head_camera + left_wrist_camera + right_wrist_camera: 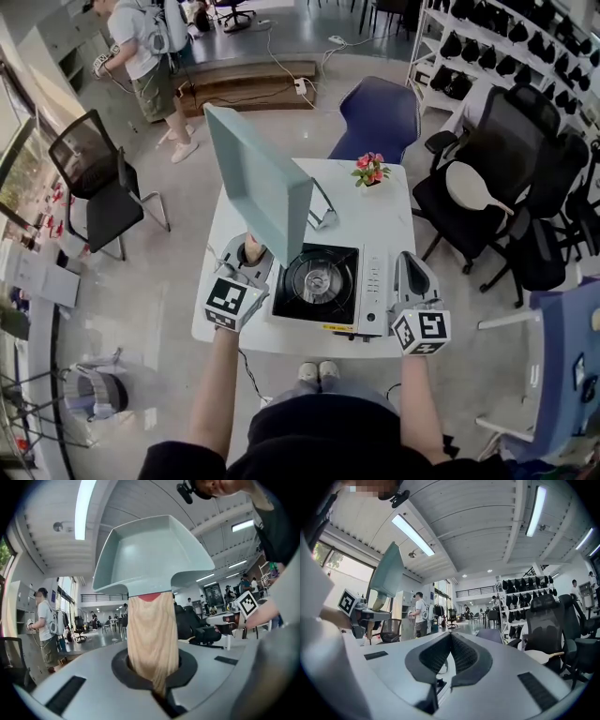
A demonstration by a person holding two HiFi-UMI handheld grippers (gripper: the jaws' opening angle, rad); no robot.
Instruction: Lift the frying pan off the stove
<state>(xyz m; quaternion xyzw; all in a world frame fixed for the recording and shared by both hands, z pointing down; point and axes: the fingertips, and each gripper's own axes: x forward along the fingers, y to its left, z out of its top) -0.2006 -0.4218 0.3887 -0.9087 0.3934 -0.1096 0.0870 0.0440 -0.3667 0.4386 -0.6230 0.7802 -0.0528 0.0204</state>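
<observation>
A pale green square frying pan (pixel 258 178) with a wooden handle (pixel 251 251) stands on edge in the air, above the left part of the portable gas stove (pixel 323 314). My left gripper (pixel 246 258) is shut on that handle. In the left gripper view the handle (pixel 152 634) runs up from between the jaws to the pan (pixel 150 555). The stove's burner (pixel 316 277) is bare. My right gripper (pixel 410 272) hovers just right of the stove, jaws together and holding nothing. In the right gripper view its fingertips (pixel 450 637) meet, and the pan (pixel 389 573) shows at far left.
The stove sits on a white table (pixel 375 220) with a small flower pot (pixel 369 169) at its far edge. A blue chair (pixel 375 117) stands behind it, black office chairs (pixel 506 178) at right, another black chair (pixel 94 178) at left. A person (pixel 141 56) stands far back.
</observation>
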